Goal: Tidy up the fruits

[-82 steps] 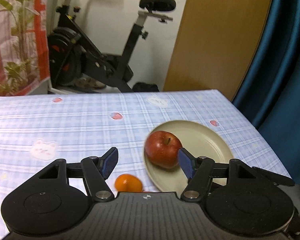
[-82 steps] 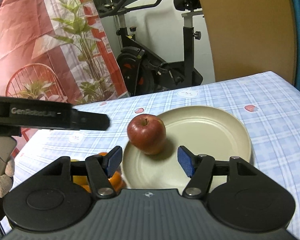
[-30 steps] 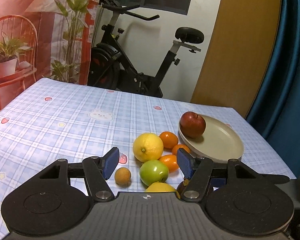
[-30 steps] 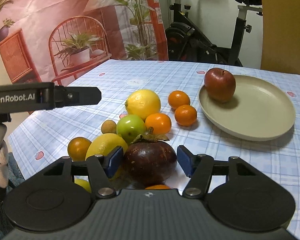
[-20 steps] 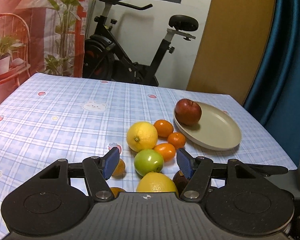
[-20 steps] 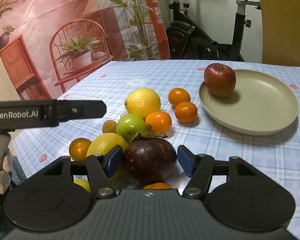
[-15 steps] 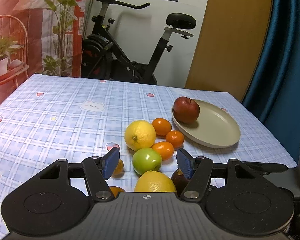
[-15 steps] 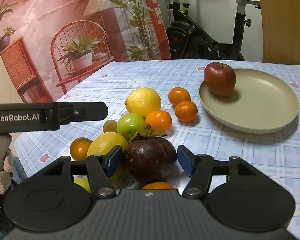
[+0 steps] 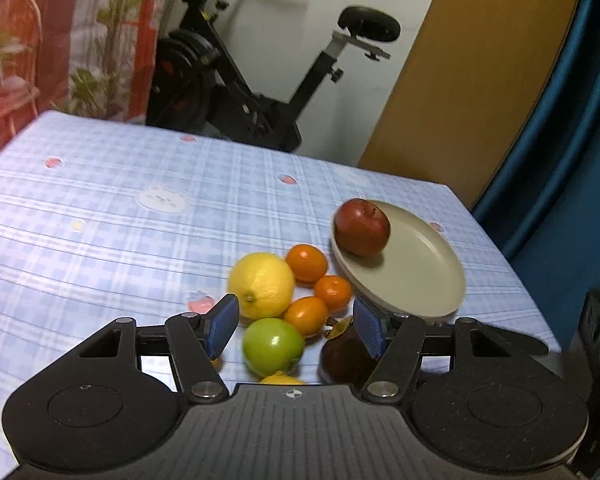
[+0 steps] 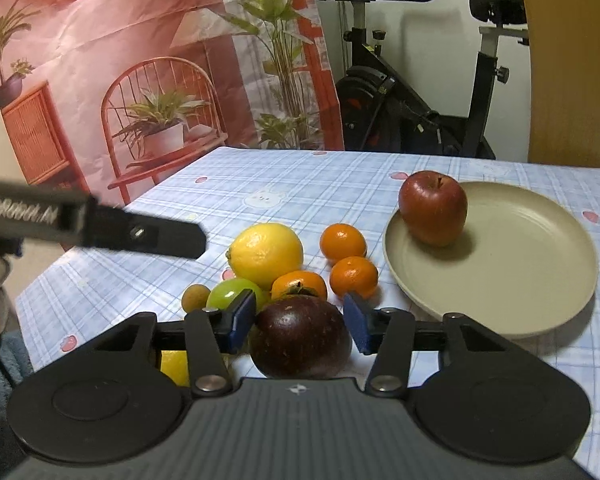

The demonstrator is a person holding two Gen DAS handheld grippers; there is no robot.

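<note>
One apple point(image 10: 433, 208) sits on the plate point(image 10: 540, 280). Right tongs point(image 10: 300, 322) have just been closing around the mangosteen point(image 10: 300, 336) to carry it there; left tongs point(image 9: 296, 324) hang open, empty.

We are seeing an exercise bike point(image 10: 416, 96) standing behind the table, beside a wooden door point(image 9: 480, 80) and a blue curtain point(image 9: 572, 140). A printed backdrop point(image 10: 120, 60) with a chair and plants is hanging at left.
</note>
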